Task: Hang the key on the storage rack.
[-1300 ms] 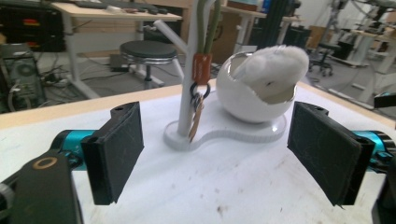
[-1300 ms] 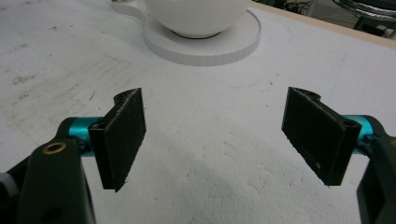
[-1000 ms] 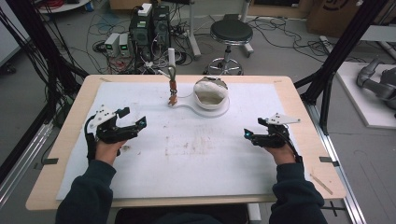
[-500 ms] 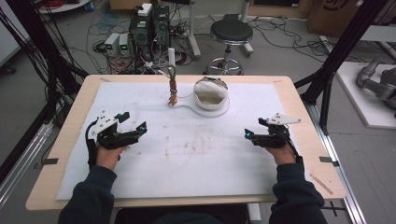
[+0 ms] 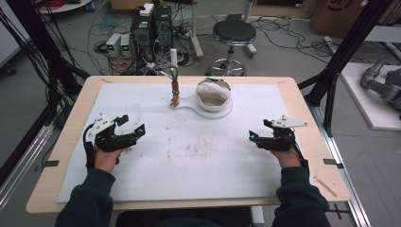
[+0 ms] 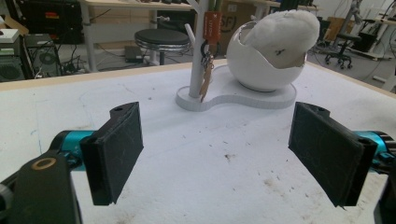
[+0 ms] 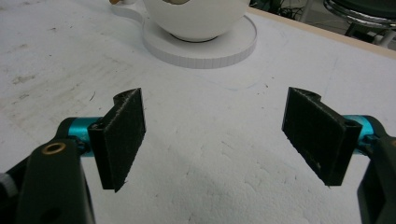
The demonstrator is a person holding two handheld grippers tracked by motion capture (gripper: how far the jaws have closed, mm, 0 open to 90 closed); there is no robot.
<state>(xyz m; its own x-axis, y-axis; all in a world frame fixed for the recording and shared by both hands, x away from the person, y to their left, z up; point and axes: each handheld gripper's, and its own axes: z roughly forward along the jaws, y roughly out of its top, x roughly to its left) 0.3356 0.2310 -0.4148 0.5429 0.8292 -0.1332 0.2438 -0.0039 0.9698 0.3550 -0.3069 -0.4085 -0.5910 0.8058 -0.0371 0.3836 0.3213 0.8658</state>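
Bowl stand [image 5: 213, 98] sits top center of the counter [image 5: 302, 109], well away from both wide-open, empty tools: left tool [image 5: 132, 127], right tool [image 5: 257, 130].

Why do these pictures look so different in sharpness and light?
High view: soft and grainy, evenly lit, faint shadows under the left tongs. Left gripper view: white bowl crisp, background hazier. Right gripper view: black pads loom large, slightly blurred.

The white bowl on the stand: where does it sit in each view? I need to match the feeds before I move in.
High view: white bowl at top centre of the table, right of the key post.
Left gripper view: upper right, beyond the open jaws.
Right gripper view: top centre, cut off by the frame's top edge.
Shared landmark: the flat white base under the bowl.
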